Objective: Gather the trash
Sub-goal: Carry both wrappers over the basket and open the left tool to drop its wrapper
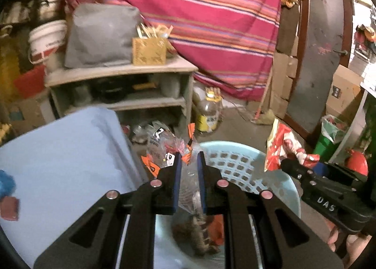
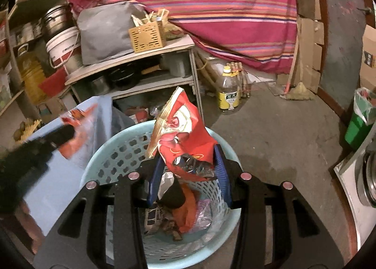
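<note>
A light blue perforated basket (image 2: 122, 149) stands on the floor with several pieces of trash inside; its rim also shows in the left wrist view (image 1: 237, 163). My right gripper (image 2: 188, 165) is shut on a red snack bag (image 2: 183, 128) and holds it over the basket; the bag also shows in the left wrist view (image 1: 282, 144). My left gripper (image 1: 189, 165) is shut on a clear plastic wrapper with orange print (image 1: 185, 149), above the basket's near rim. It shows blurred in the right wrist view (image 2: 68, 132).
A blue cloth covers a surface (image 1: 61, 158) left of the basket. A grey shelf unit (image 2: 141, 69) stands behind, an oil bottle (image 2: 229, 93) beside it. A green bin (image 2: 359, 123) is at the right, a broom (image 2: 298, 90) by the wall.
</note>
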### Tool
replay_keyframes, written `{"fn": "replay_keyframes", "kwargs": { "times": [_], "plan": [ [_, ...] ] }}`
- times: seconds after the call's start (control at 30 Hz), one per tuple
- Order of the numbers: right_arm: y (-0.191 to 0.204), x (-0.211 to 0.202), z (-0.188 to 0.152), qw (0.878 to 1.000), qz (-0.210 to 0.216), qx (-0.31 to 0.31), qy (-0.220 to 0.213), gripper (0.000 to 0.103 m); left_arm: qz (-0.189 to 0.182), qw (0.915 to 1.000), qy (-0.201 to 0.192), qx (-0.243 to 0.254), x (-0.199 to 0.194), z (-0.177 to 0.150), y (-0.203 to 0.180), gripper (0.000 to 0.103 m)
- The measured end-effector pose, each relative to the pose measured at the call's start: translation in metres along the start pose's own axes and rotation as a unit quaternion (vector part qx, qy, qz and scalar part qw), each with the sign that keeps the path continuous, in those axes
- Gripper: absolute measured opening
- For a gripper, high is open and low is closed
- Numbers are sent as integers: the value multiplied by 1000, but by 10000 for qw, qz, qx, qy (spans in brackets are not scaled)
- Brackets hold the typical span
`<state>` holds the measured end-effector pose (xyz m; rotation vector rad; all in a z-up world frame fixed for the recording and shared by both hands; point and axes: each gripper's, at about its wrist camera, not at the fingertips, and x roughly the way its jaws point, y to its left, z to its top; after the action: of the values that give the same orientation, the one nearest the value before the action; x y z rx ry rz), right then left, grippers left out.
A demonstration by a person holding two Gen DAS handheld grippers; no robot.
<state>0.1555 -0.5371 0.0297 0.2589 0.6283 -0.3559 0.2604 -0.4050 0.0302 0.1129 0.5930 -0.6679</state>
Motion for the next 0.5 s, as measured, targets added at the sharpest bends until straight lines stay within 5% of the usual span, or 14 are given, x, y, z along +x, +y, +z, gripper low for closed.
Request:
{"fn": "replay_keyframes", "kwargs": {
  "times": [0.13, 0.3, 0.5],
  "plan": [
    [-7, 2, 0, 10000, -1, 69, 25, 42, -178, 9995, 260, 76, 15, -4, -10, 21],
    [-5, 3, 0, 10000, 9, 65, 39, 42, 92, 9997, 159, 162, 13, -7, -12, 69],
    [2, 8, 0, 10000, 37, 23, 79, 44, 220, 9997, 135, -26, -3, -9, 11, 81]
  ]
}}
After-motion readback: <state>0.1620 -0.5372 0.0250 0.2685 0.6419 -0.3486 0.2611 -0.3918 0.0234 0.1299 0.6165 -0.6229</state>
